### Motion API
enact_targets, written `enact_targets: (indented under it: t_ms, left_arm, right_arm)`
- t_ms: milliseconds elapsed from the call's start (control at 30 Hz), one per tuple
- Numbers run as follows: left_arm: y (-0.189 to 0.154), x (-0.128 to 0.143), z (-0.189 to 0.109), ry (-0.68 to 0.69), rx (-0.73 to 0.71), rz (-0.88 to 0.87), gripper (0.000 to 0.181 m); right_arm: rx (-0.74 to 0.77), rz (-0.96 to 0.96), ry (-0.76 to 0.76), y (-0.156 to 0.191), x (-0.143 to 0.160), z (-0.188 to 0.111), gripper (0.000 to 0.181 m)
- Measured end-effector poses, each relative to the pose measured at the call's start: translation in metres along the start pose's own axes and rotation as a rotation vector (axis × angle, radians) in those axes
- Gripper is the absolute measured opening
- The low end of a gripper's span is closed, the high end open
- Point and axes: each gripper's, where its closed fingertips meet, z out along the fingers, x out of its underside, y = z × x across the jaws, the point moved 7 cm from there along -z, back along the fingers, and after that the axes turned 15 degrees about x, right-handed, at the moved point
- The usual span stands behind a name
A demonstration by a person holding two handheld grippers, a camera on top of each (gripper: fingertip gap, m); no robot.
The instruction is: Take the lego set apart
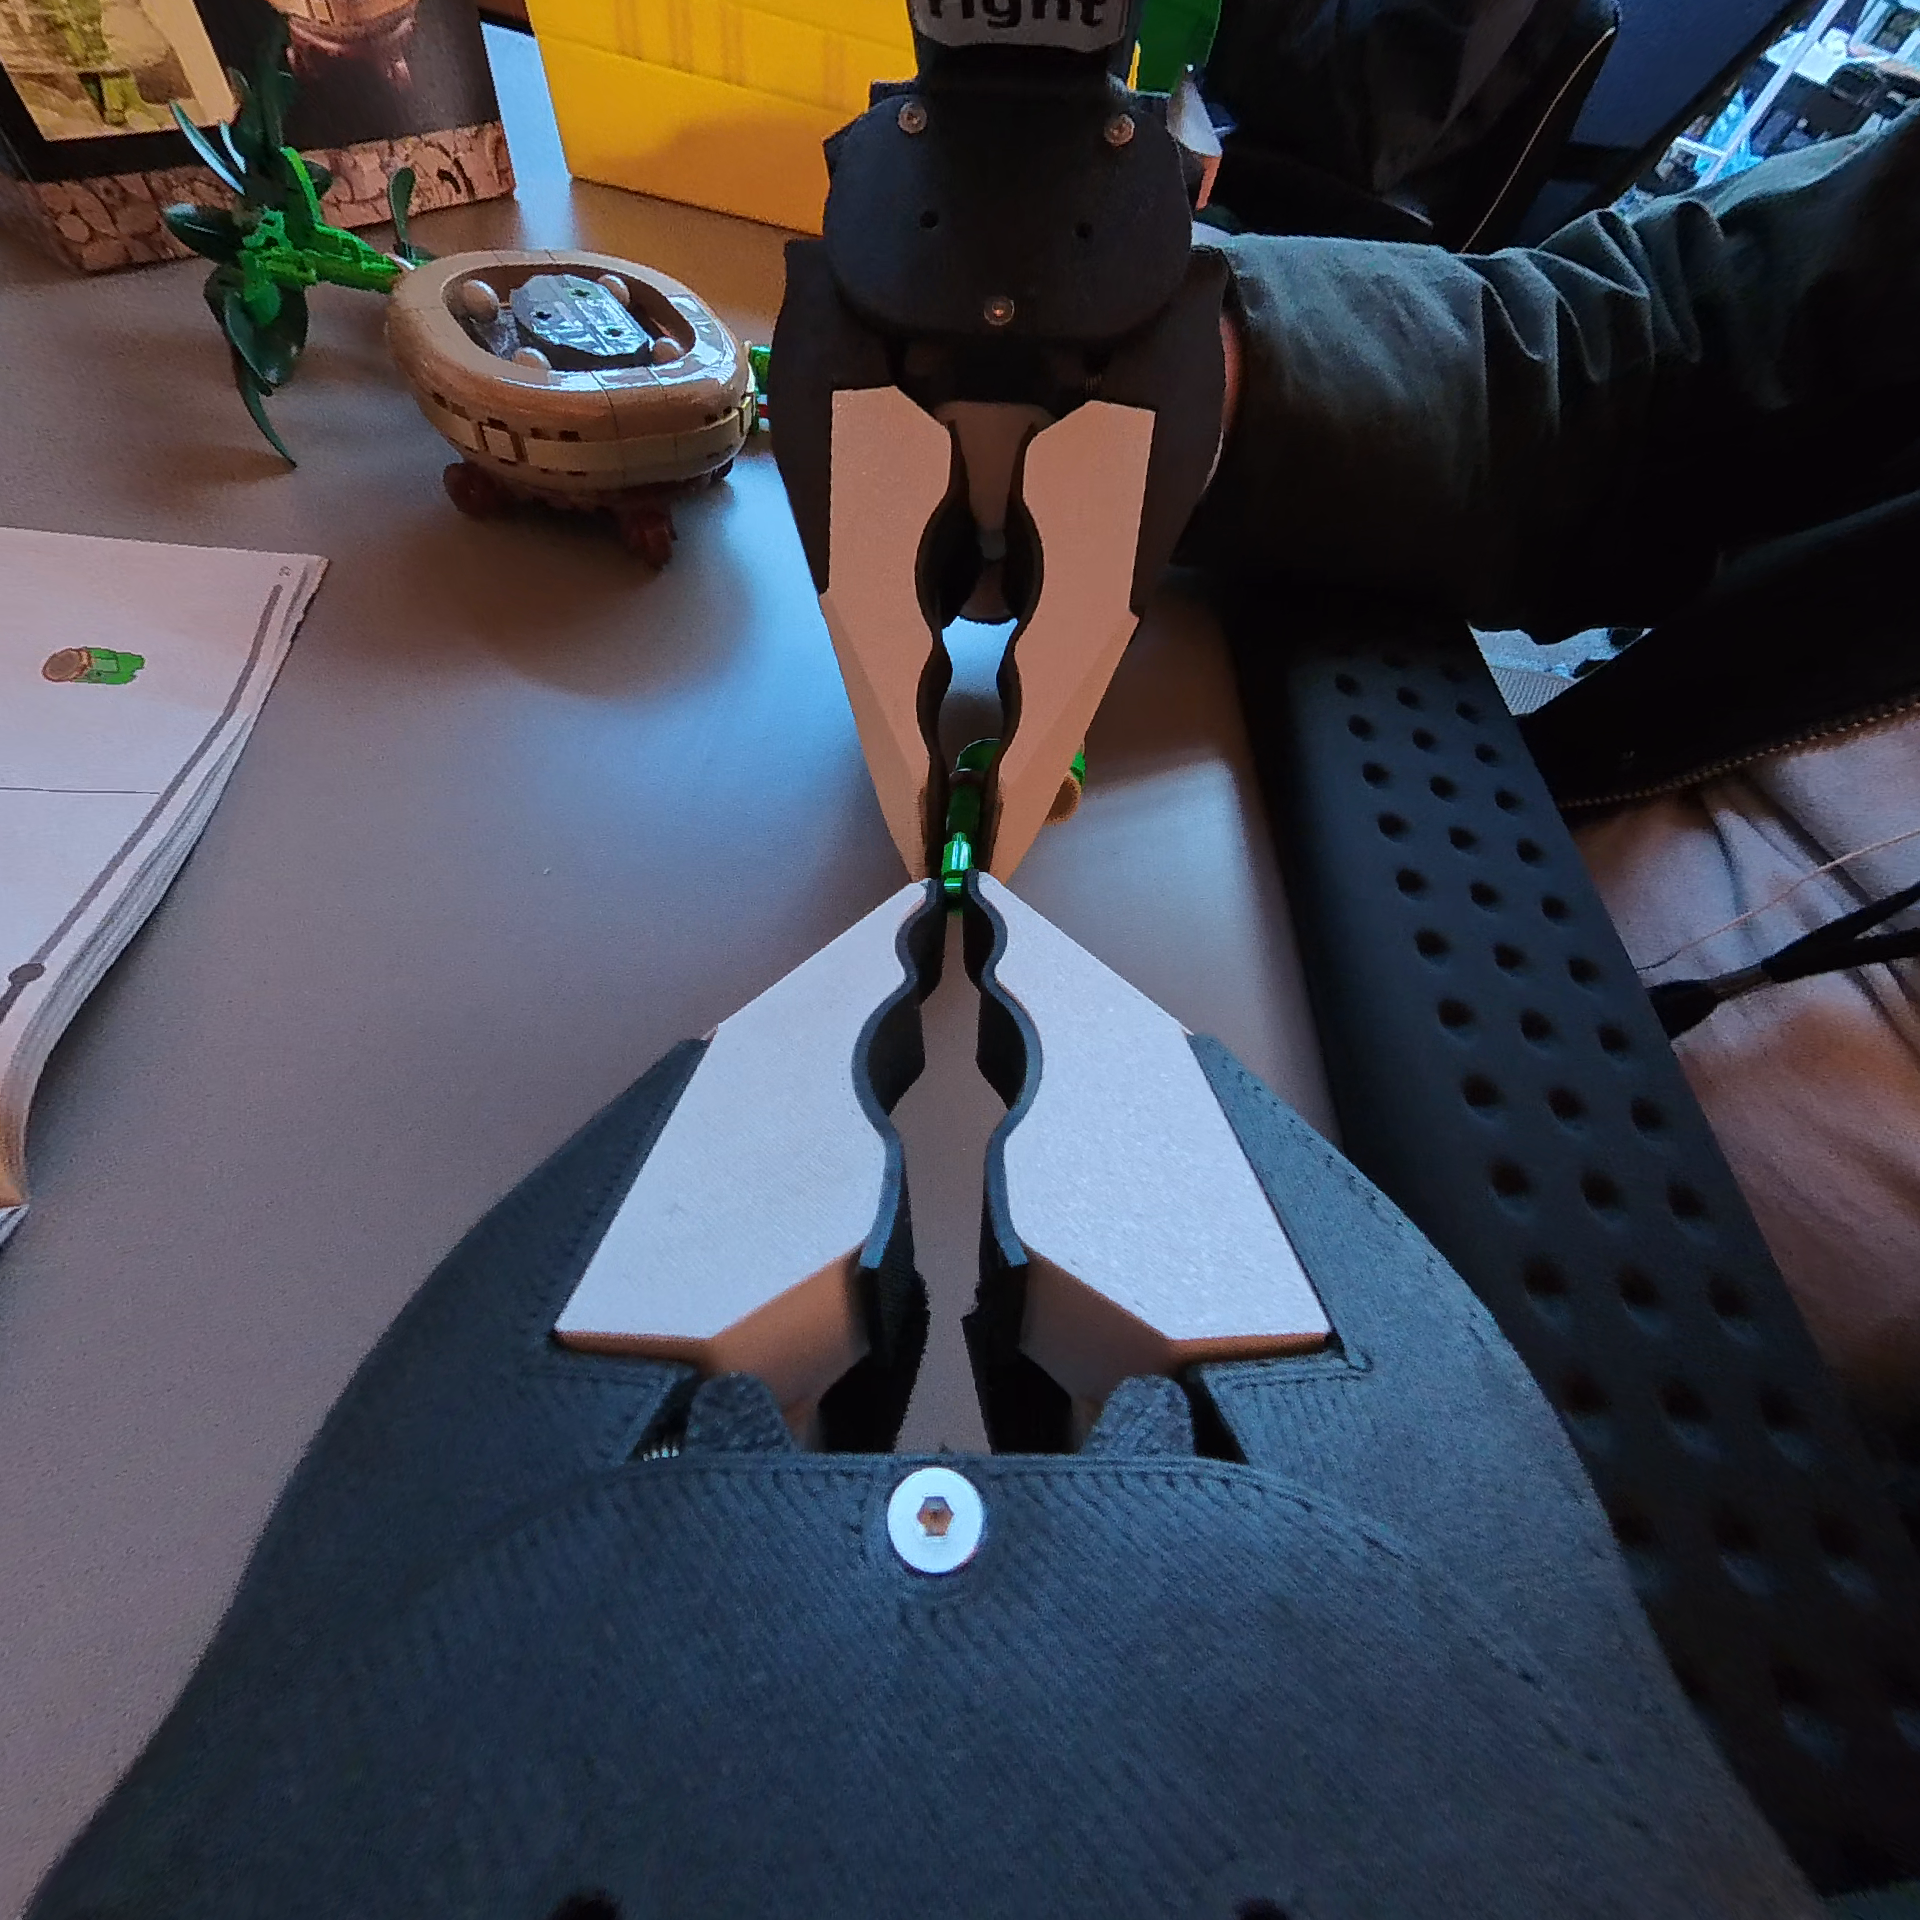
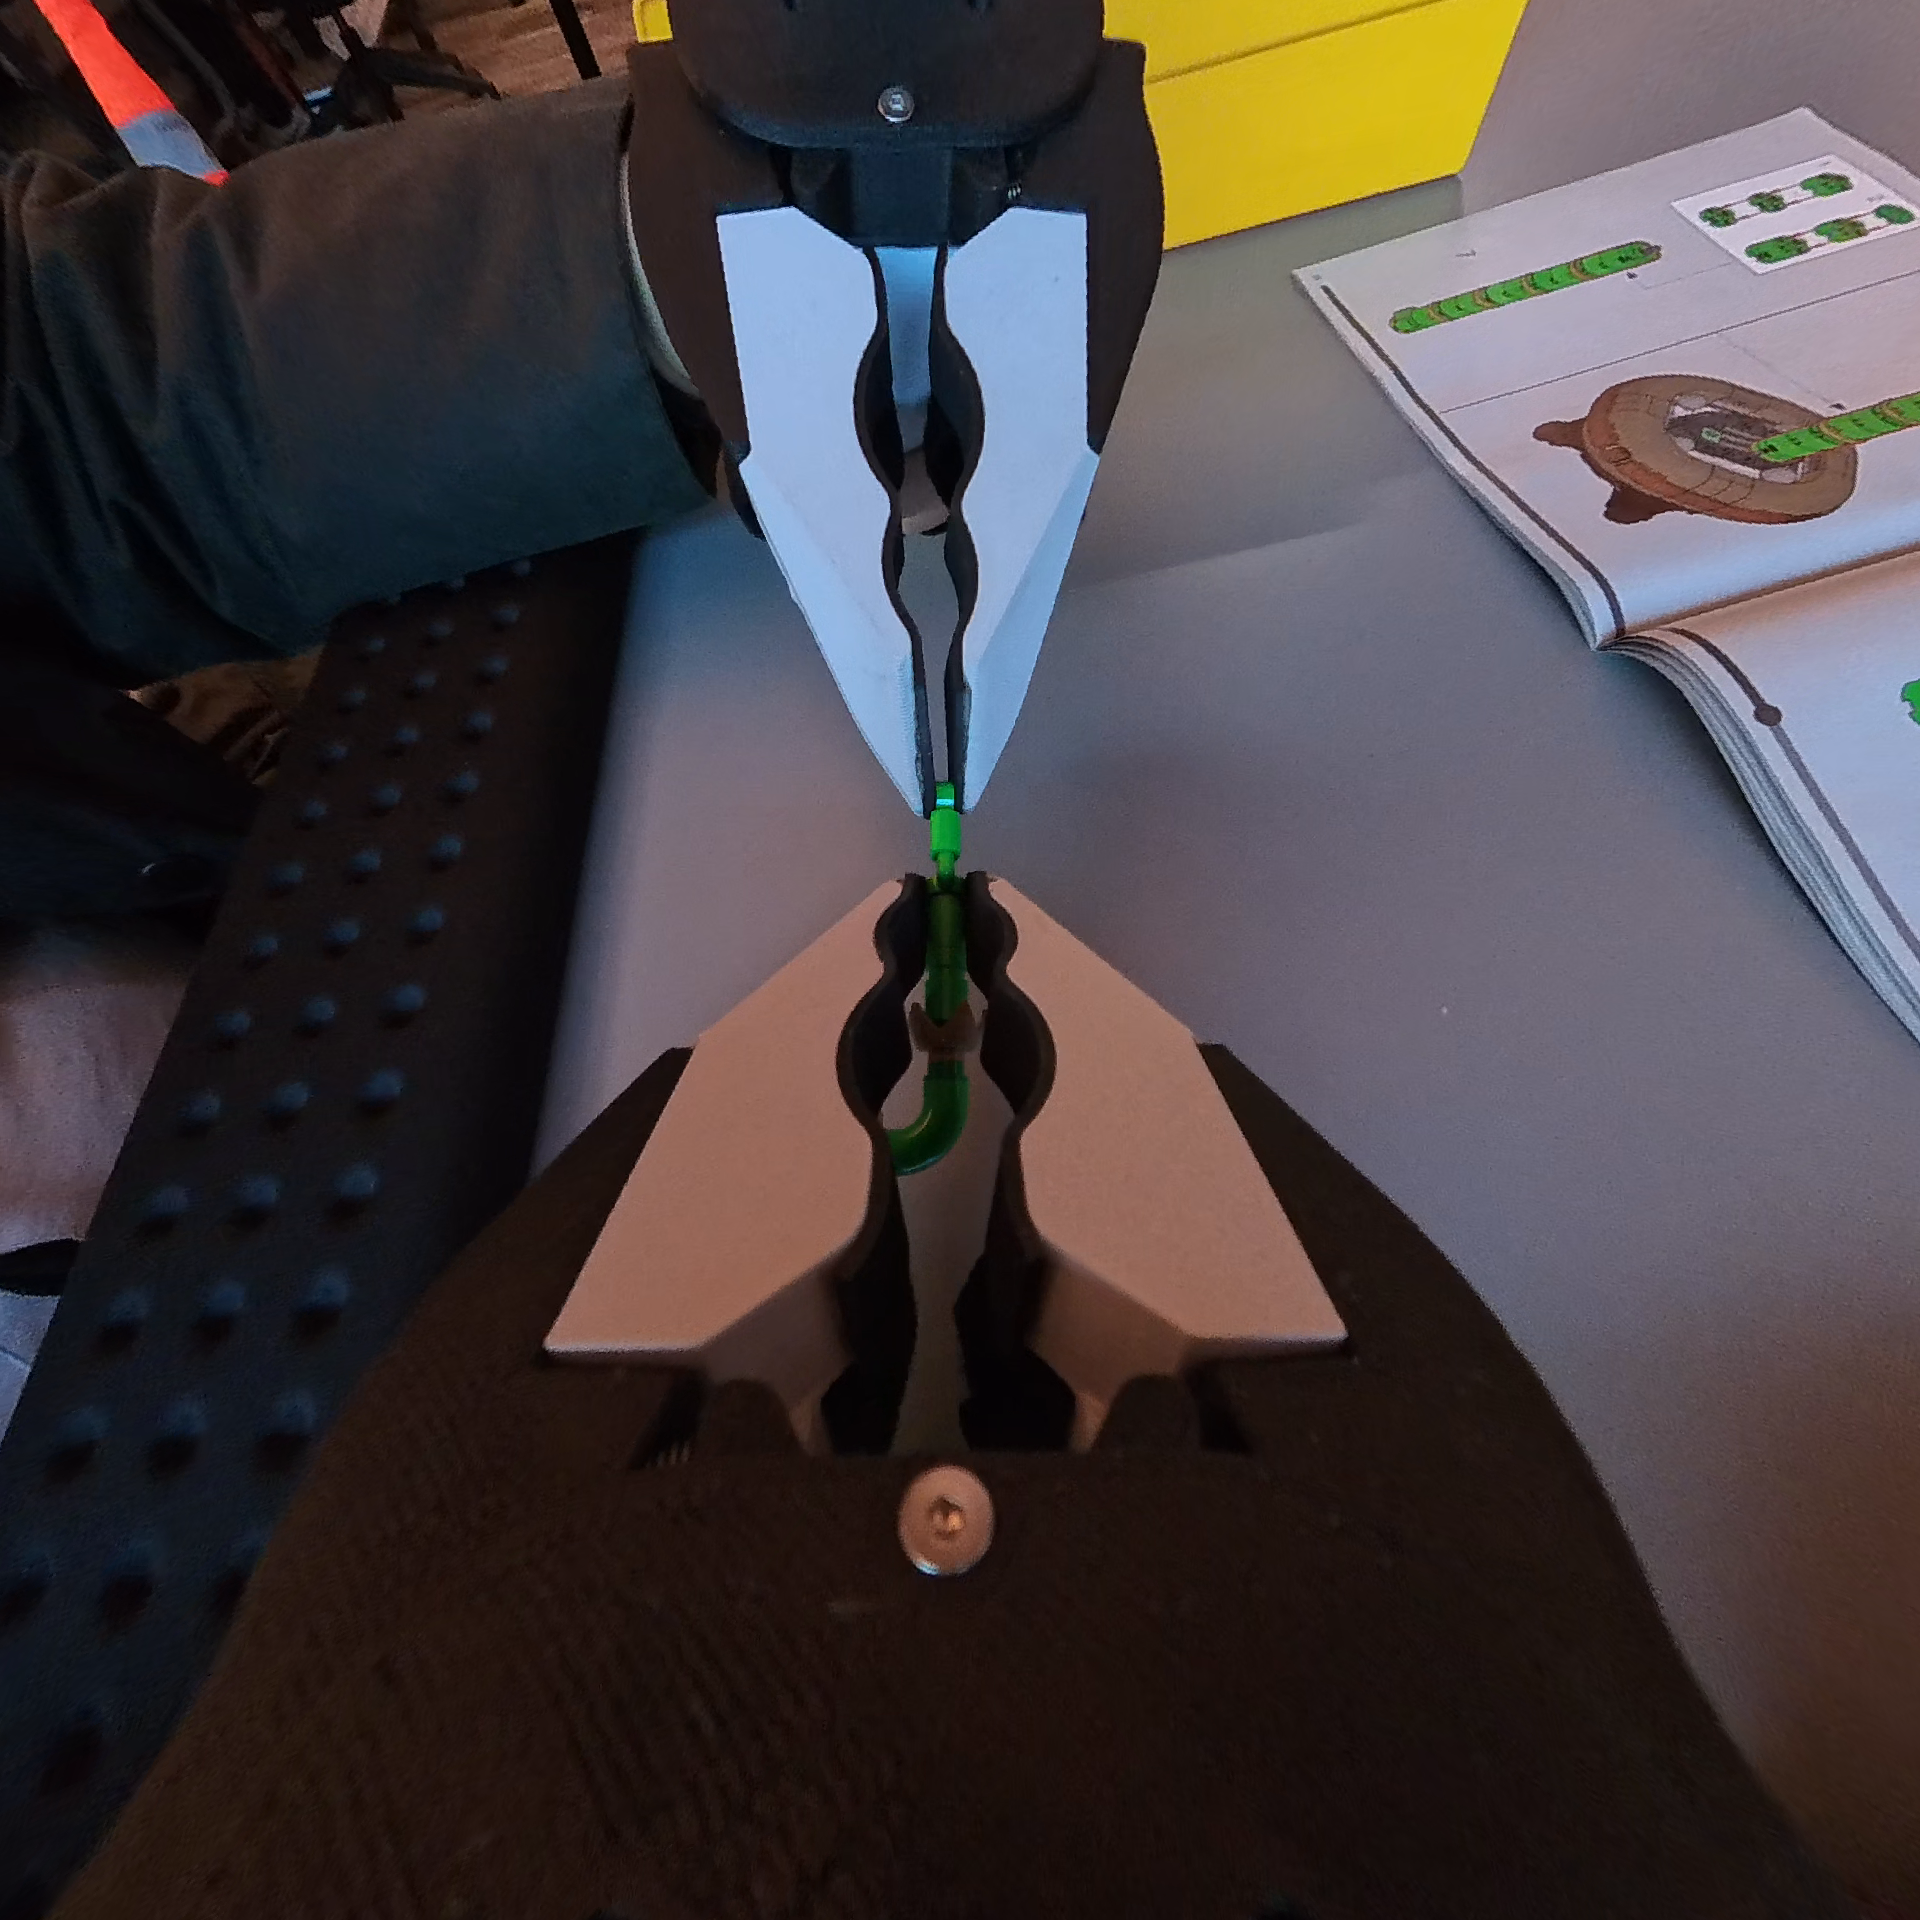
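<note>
A thin green lego stem (image 1: 956, 847) hangs in the air between both grippers, tip to tip above the table. My left gripper (image 1: 948, 891) is shut on one end of it. My right gripper (image 2: 943, 885) is shut on the other part, a green stem with a brown collar and a curved end (image 2: 940, 1039) lying between its fingers. In the left wrist view the right gripper (image 1: 961, 857) faces me; in the right wrist view the left gripper (image 2: 943, 800) faces me. A tan lego pot (image 1: 571, 374) and a green leafy plant piece (image 1: 270, 249) lie at the back left.
An open instruction booklet (image 2: 1662, 436) lies on the grey table (image 1: 520, 831), also in the left wrist view (image 1: 125, 779). A yellow box (image 1: 707, 104) and a printed set box (image 1: 208, 104) stand at the back. A black perforated chair arm (image 1: 1507, 1039) and a person's dark sleeve (image 1: 1558, 395) border the table edge. The tips of both grippers are at nearly the same place. The green leafy plant piece (image 1: 270, 249) is about equally far from each gripper, around 30 centimeters.
</note>
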Motion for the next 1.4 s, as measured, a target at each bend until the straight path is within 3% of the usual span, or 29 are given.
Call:
enact_targets:
  t_ms: [800,967,1233,1400]
  left_arm:
    - [-0.004,0.002,0.004,0.03,0.029,-0.006,0.001]
    - [-0.002,0.006,0.004,0.046,0.011,-0.02,0.001]
    - [-0.001,0.005,0.005,0.04,0.013,-0.022,0.001]
    - [-0.002,0.004,0.004,0.024,0.021,-0.026,0.001]
  right_arm:
    - [-0.067,0.036,-0.006,0.004,0.006,-0.002,0.007]
    - [-0.057,0.109,-0.077,-0.005,-0.001,-0.012,0.01]
    - [-0.041,0.032,-0.008,0.0,0.004,-0.003,0.005]
    - [-0.079,0.095,-0.022,-0.002,0.004,-0.003,0.004]
